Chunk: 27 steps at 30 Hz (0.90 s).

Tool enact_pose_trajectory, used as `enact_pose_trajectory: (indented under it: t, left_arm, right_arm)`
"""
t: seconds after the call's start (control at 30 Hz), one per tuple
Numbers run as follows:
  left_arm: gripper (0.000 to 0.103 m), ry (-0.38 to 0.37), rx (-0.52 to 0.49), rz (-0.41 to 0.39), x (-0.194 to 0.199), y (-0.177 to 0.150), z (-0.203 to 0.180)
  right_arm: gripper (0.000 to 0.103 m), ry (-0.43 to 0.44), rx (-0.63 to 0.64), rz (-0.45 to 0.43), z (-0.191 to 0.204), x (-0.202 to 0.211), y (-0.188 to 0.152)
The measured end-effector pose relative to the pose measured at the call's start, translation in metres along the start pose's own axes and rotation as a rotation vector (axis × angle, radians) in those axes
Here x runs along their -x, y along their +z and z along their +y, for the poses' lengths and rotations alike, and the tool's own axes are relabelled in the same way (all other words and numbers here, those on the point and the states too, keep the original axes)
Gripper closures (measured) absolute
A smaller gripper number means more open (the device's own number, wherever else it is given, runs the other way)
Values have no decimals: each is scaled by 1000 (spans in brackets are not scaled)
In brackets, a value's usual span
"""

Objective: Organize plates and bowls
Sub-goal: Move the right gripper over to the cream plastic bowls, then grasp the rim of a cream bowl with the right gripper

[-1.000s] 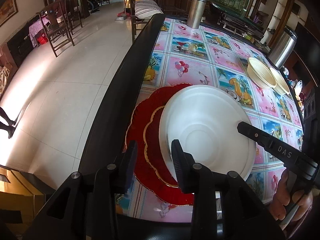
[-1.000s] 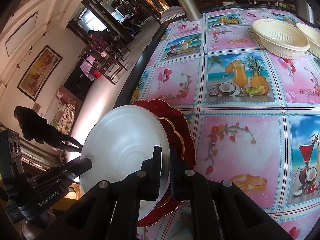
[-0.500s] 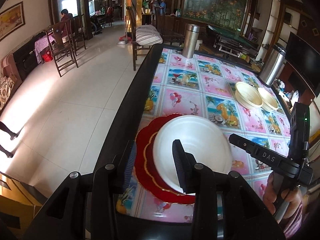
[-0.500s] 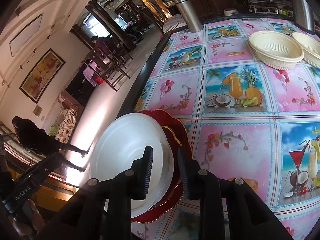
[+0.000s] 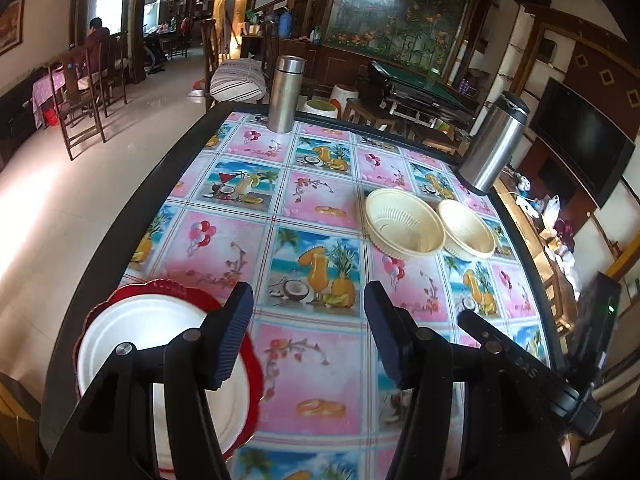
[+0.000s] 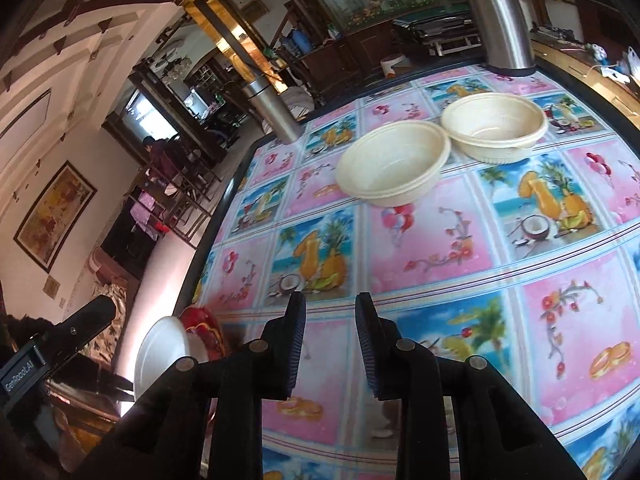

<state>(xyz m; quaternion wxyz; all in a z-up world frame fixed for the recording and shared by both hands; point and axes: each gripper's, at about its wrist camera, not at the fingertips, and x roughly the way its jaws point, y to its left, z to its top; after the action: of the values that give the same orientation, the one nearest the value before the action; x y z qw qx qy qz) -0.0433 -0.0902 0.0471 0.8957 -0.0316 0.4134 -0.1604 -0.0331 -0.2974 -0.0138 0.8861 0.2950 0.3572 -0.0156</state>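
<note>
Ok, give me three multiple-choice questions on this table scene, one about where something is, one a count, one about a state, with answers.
1. Where does the white plate lie?
A. On the red plate, near the table's edge
B. Inside a cream bowl
C. Beside the far flask

2. How many cream bowls are on the table?
A. One
B. Two
C. Four

3. What is between the right gripper's fingers?
A. The white plate
B. A bowl's rim
C. Nothing

Answers:
1 A, red rim shows around the white plate at the near corner.
2 B, the two bowls sit side by side, both upright.
3 C, only tablecloth shows through the gap; the left gripper is empty too.
</note>
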Motion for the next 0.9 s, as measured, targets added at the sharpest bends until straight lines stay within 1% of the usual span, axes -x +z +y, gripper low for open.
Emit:
enact_pose_trajectory:
  t: [0.07,0.13,0.23,0.33,0.37,0.43,0.57,0.63,0.7,0.9]
  left_arm:
    - [45,5,29,6,-22,9,-14]
    - [43,27,46,24,-46,17,-27]
    - [42,-1,86,87,-84,26,-40]
    - [42,-28,110,154,-118,32,-48]
    - [43,-38,123,165,-126,34,-50]
    - [43,-43,146,170,-138,39,-53]
    - [43,-45,161,166,-154,47,-57]
    - [43,-56,174,161,-160,51,-57]
    - [43,-73,189,171,-169,55,-57]
    - [43,-122,205,209,-194,60,-63]
  right_arm:
    - [74,-16,-28,-19,-23,7,15]
    - [74,-33,-42,-33,-41,11,30]
    - [74,-35,-79,-36,-65,8,52]
    - [74,-12,-122,-29,-84,0,72]
    - [74,1,-139,-24,-90,-4,79]
    - [74,35,-168,-10,-97,-13,90]
    - [74,109,-229,30,-110,-36,113]
    - [74,127,-248,42,-113,-48,121]
    - [74,122,-261,51,-112,-60,127]
    - [74,64,-296,94,-121,-93,136]
